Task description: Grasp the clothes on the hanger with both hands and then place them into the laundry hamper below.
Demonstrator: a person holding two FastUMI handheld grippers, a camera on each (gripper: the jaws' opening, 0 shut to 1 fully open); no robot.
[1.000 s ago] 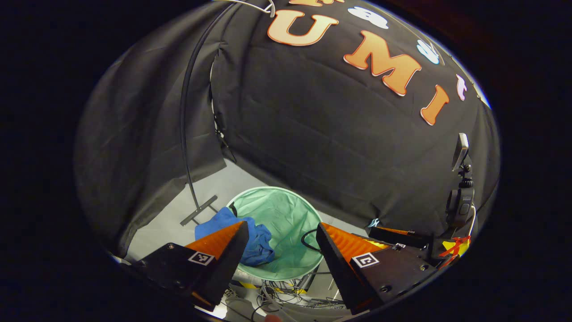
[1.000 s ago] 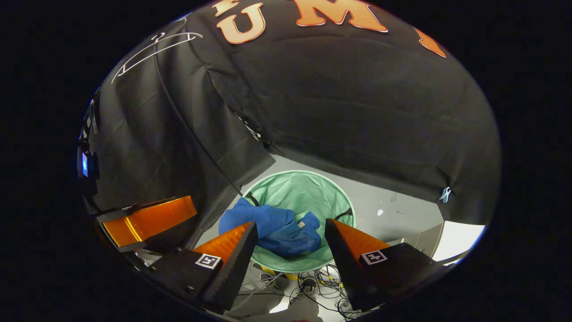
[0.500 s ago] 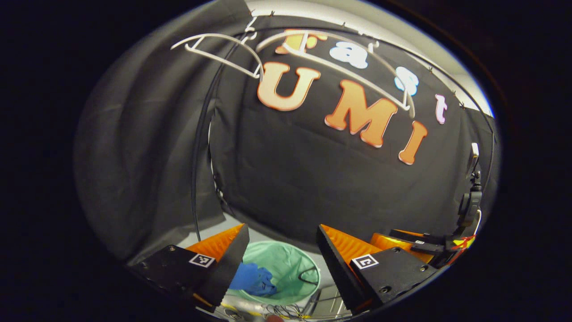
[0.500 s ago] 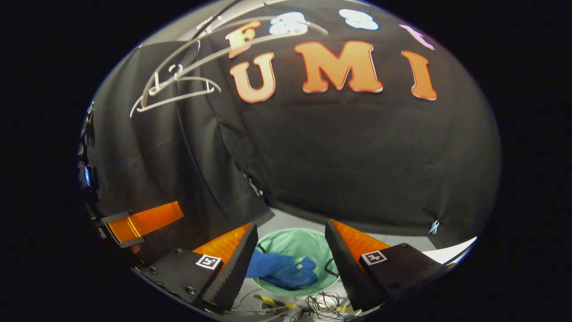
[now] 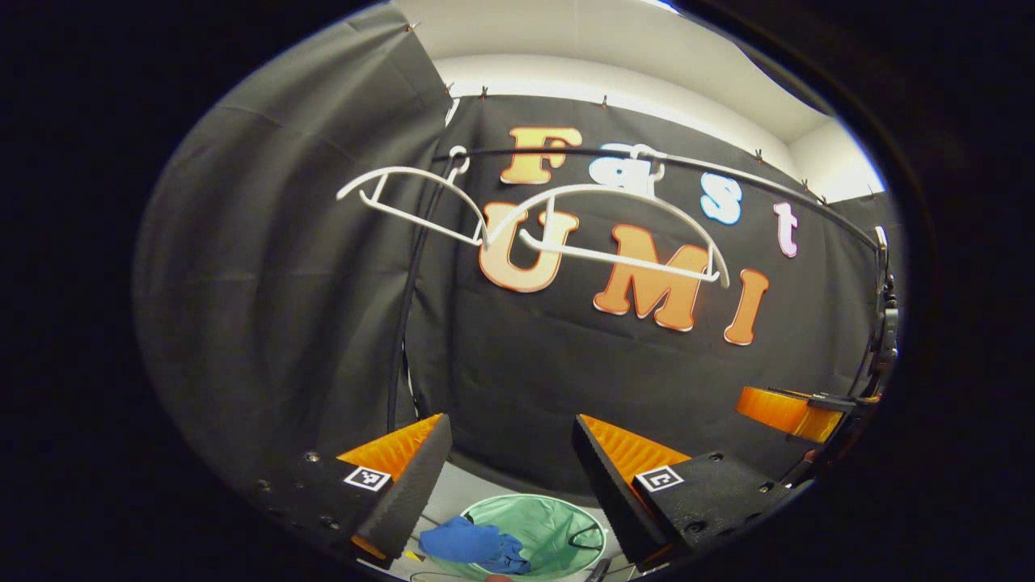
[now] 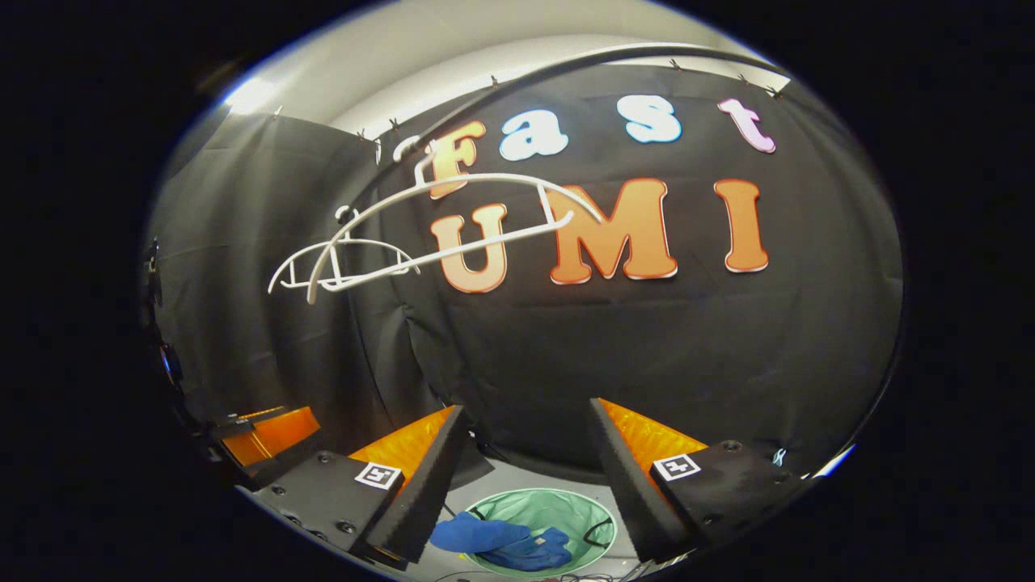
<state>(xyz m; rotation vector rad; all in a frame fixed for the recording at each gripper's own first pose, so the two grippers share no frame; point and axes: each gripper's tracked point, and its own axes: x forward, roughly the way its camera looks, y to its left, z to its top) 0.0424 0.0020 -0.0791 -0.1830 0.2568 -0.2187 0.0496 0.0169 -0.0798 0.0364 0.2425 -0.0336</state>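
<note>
Both spread grippers' fingers [image 5: 602,477] frame blue clothes [image 5: 473,543] far below in hamper [image 5: 558,529].

A black curved rail [image 5: 728,174] is seen across the upper booth, w/ a black pole [image 5: 402,323] running down at its left end. A pale ceiling [image 5: 582,40] is seen above the cloth. Grey floor [image 6: 517,477] is seen below.

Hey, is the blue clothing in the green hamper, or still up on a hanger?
In the hamper. The blue clothing lies crumpled inside the green hamper, part draped over its rim; both white hangers hang bare.
</note>
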